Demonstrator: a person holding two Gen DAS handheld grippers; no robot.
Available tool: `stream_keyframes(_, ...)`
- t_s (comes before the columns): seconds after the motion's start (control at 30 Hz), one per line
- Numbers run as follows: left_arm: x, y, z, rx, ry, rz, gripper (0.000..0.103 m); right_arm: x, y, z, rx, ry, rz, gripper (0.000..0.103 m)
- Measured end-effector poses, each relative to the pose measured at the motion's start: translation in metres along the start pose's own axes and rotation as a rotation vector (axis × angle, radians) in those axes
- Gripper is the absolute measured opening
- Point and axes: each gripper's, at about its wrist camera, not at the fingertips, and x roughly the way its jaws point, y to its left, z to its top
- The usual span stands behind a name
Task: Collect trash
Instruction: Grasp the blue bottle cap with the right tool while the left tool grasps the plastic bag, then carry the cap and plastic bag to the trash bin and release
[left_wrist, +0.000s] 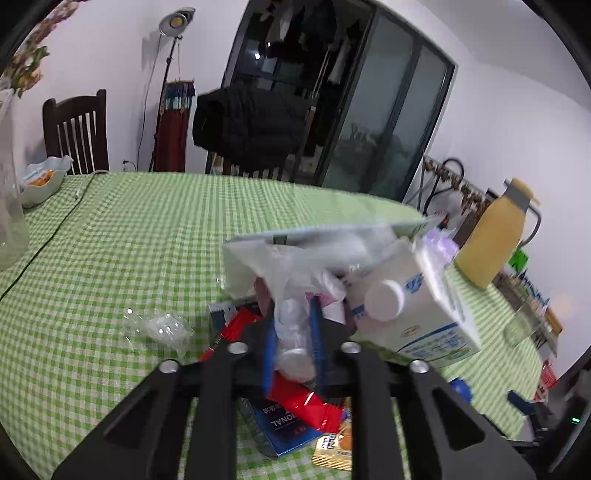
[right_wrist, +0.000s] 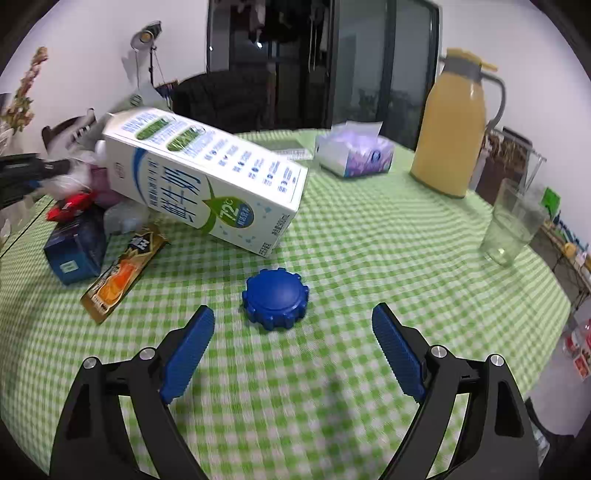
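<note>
On the green checked tablecloth (right_wrist: 369, 258) the trash lies in a loose heap at the left of the right wrist view: a milk carton (right_wrist: 207, 177) tipped on its side, a blue box (right_wrist: 74, 247), a red wrapper (right_wrist: 70, 205), a gold snack wrapper (right_wrist: 122, 273) and crumpled clear plastic. The left gripper (left_wrist: 293, 332) has its blue pads drawn narrow on a thin plastic bag (left_wrist: 295, 273) with something pale inside; the film bunches between them, so the hold looks real though soft. That bag will likely be light, limp and slippery, so pinching a gathered fold is better than a single sheet. The carton, apparently empty, should be light and fairly stiff, with flat faces that suit a grip across its narrow side; its white cap (left_wrist: 384, 299) faces the left camera. The right gripper (right_wrist: 293, 325) stands wide with nothing between its fingers, and a blue ribbed cap (right_wrist: 275, 299) lies on the cloth just beyond them, near and slightly left of centre. The cap is hard and low, so the pads should probably close across its ribbed rim. Farther right stand a tissue box (right_wrist: 354, 155), a yellow jug (right_wrist: 450, 136) and a glass (right_wrist: 513, 225), the last fragile and best avoided.
</note>
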Motion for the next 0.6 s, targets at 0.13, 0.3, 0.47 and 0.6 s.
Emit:
stream_keyframes(0.13, -0.029, 0.003, 0.017, 0.017, -0.073, -0.012, 0.008, 0.024, 0.003, 0.01, 0.007, 0.081, 0.014, 0.084)
stream_keyframes(0.3, -0.075, 0.003, 0.031, -0.013, -0.214, -0.047, 0.007, 0.034, 0.002, 0.017, 0.027, 0.082, 0.018, 0.077)
stream_keyframes(0.47, -0.089, -0.001, 0.031, -0.005, -0.236, -0.051, 0.007, 0.047, 0.0, 0.012, 0.067, 0.141, 0.083, 0.058)
stream_keyframes(0.6, -0.091, -0.006, 0.031, -0.005, -0.23, -0.057, 0.007, 0.047, 0.001, 0.01, 0.066, 0.139, 0.093, 0.052)
